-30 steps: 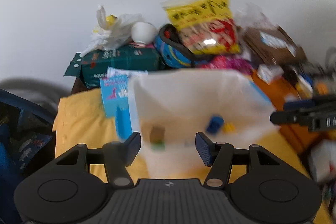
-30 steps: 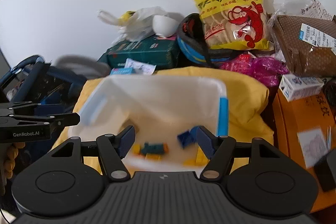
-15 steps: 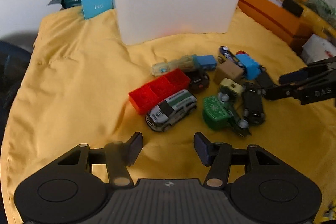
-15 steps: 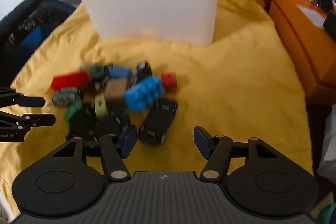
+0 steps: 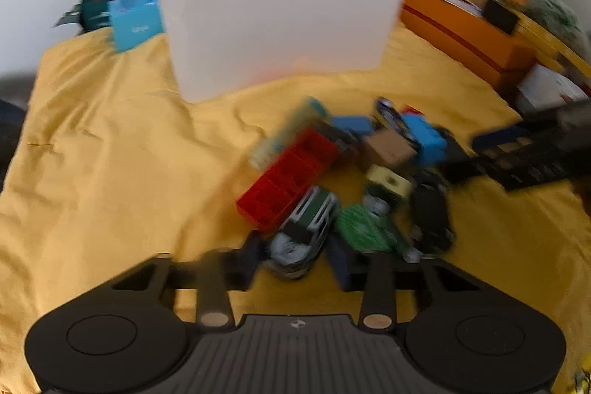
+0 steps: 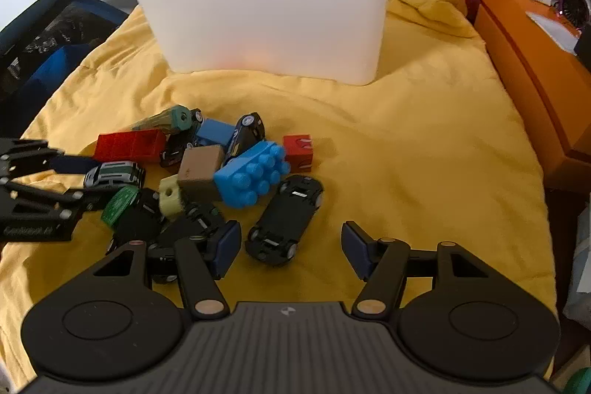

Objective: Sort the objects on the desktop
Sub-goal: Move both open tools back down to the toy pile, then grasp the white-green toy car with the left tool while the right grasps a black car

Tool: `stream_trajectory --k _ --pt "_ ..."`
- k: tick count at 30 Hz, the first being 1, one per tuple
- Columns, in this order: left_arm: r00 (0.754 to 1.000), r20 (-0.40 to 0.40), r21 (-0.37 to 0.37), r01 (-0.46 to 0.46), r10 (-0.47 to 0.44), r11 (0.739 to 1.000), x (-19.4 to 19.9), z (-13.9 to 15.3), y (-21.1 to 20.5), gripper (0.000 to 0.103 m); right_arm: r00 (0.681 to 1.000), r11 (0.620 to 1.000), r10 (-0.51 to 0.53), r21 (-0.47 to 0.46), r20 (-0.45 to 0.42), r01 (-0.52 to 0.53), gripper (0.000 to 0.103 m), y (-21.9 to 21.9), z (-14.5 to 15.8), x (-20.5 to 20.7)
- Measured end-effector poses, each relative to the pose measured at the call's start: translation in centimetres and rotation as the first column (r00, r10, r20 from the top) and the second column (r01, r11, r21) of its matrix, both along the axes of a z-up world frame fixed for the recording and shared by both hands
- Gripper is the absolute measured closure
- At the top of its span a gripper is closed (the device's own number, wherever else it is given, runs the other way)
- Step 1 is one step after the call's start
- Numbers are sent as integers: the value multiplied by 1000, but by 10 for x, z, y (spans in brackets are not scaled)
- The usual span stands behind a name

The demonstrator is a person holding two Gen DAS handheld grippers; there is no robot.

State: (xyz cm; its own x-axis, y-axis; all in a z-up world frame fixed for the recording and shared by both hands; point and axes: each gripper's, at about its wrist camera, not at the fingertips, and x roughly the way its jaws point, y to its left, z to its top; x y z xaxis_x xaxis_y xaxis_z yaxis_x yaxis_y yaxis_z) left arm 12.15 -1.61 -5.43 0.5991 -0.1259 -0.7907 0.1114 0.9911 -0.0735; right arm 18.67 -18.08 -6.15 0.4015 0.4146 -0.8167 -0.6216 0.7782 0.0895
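Observation:
A pile of toy cars and building blocks lies on a yellow cloth (image 6: 406, 154). My left gripper (image 5: 295, 263) is open, with a white and green toy van (image 5: 303, 235) between its fingers; this view is blurred. The van (image 6: 114, 174) and the left gripper (image 6: 79, 178) also show in the right wrist view. My right gripper (image 6: 291, 248) is open, its fingers on either side of an upside-down black toy car (image 6: 284, 218). A blue studded block (image 6: 253, 178), a red block (image 6: 129, 146), a brown cube (image 6: 201, 170) and a small red cube (image 6: 298, 153) lie in the pile.
A white plastic bin (image 6: 266, 6) stands on the cloth behind the pile. An orange box (image 6: 535, 69) borders the cloth on the right. A dark bag (image 6: 40, 32) lies at the left. Snack bags and boxes crowd the back.
Both grippers have dropped from the bin down to the pile and closed in on it. The left now straddles the van, the right the black car.

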Motion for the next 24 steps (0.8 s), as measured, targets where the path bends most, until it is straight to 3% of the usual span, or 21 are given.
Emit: stream_trajectory --k 3,5,7,10,12,13,14,24 --pt "1000 10 -26 14 -14 1000 -11 6 -6 65 1000 1000 -13 -8 10 13 39 2 -2 4" --pt "1000 8 2 28 -28 1000 -9 4 -11 63 1000 1000 -15 0 14 15 40 4 -1 6" --pt "1000 -4 14 -9 9 1000 0 1 -10 63 1000 1000 -7 -6 24 7 40 9 -3 7" --pt "997 -11 -26 -79 79 997 12 0 -7 61 1000 999 -22 -25 15 22 41 14 -8 11" --pt "997 -8 -37 -77 77 996 16 -1 -9 62 999 999 -40 -23 -2 40 48 14 -12 14" --pt "998 -8 -36 -66 66 997 16 -2 -11 63 999 999 -40 -21 8 40 66 13 -11 14" --pt "998 -3 -26 -63 63 998 16 -3 -13 66 999 999 -33 -20 15 33 70 13 -10 13" --pt "998 45 -13 -44 45 999 8 4 -12 70 999 999 -50 19 -6 50 70 -14 -5 8"
